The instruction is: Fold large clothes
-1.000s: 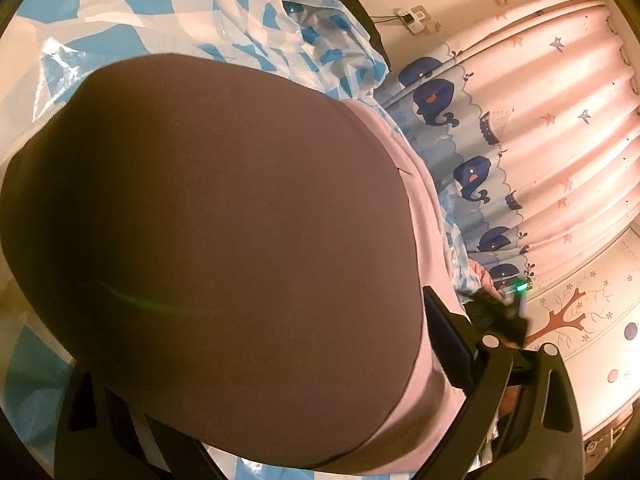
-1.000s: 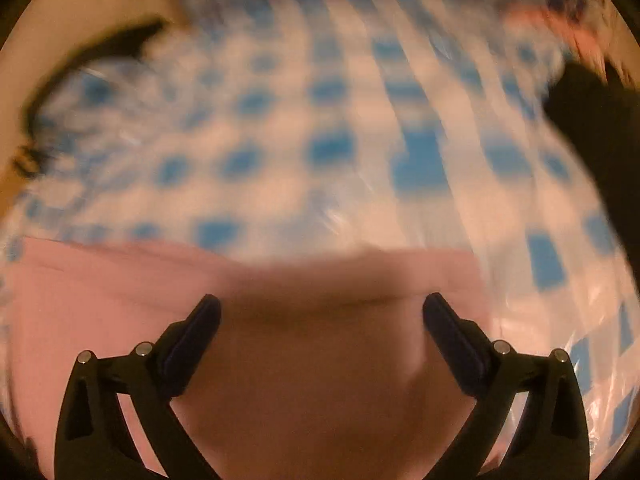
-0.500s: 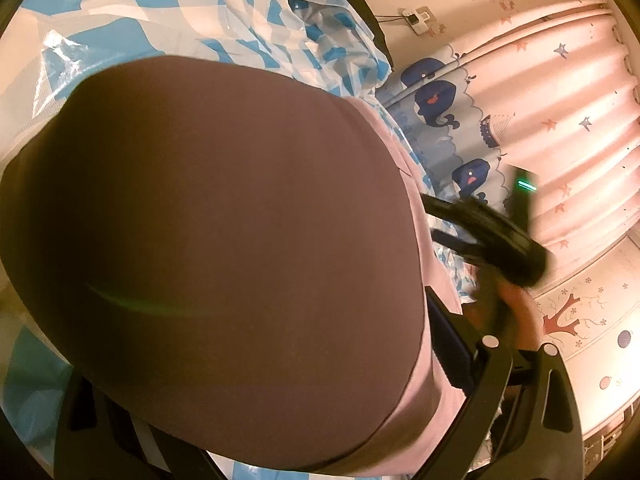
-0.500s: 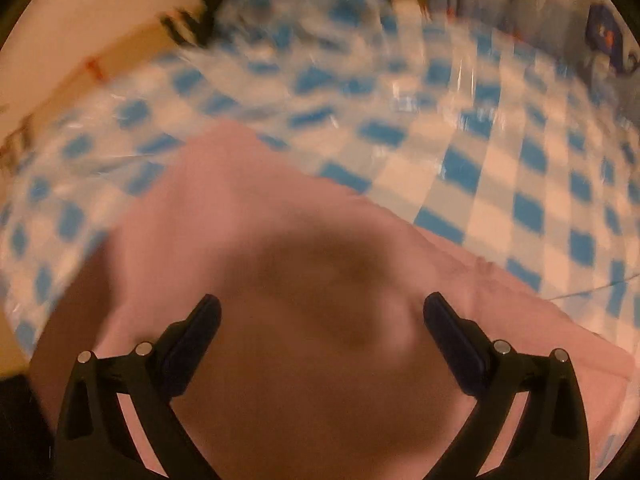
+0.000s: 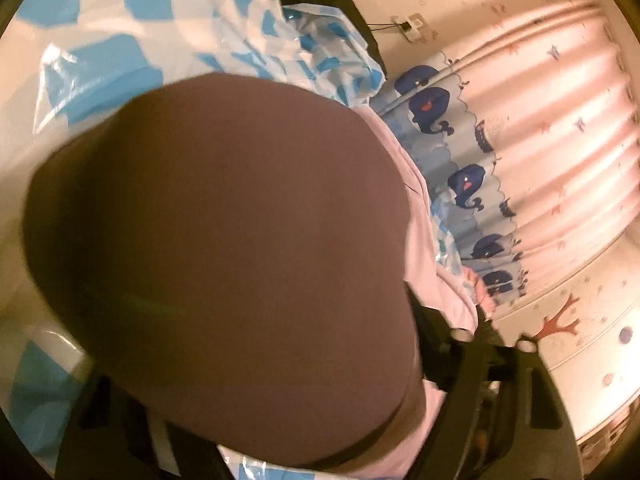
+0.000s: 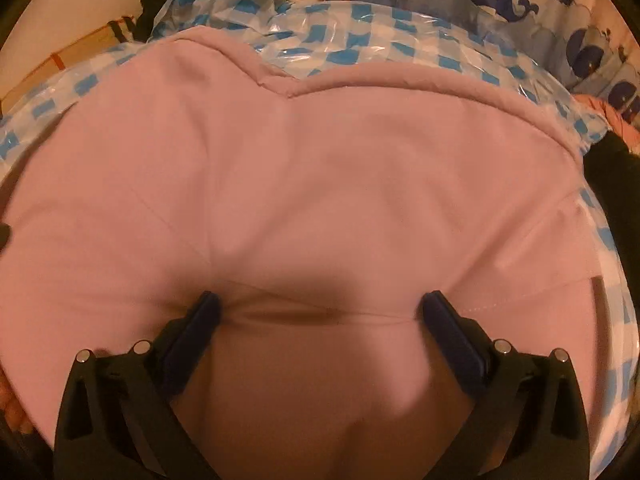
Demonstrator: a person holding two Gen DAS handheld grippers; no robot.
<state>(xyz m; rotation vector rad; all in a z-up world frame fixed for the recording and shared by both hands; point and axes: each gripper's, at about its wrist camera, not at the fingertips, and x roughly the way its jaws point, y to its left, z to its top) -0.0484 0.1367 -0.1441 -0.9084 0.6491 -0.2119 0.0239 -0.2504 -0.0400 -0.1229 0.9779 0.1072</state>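
On the checked plastic sheet (image 6: 360,50) lies a pink garment (image 6: 320,184).

Matt pink cloth is seen in the garment (image 6: 320,184); beneath it, glossy crinkled plastic in the checked sheet (image 6: 360,46).

We see a large pink garment (image 6: 320,168) spread wide over the blue-checked surface, mostly smooth, with a rolled hem along its far edge that dips into a notch. A shallow crease runs across its near part. In the left wrist view it (image 5: 224,264) looms dark, probably shadowed fabric bulging close.
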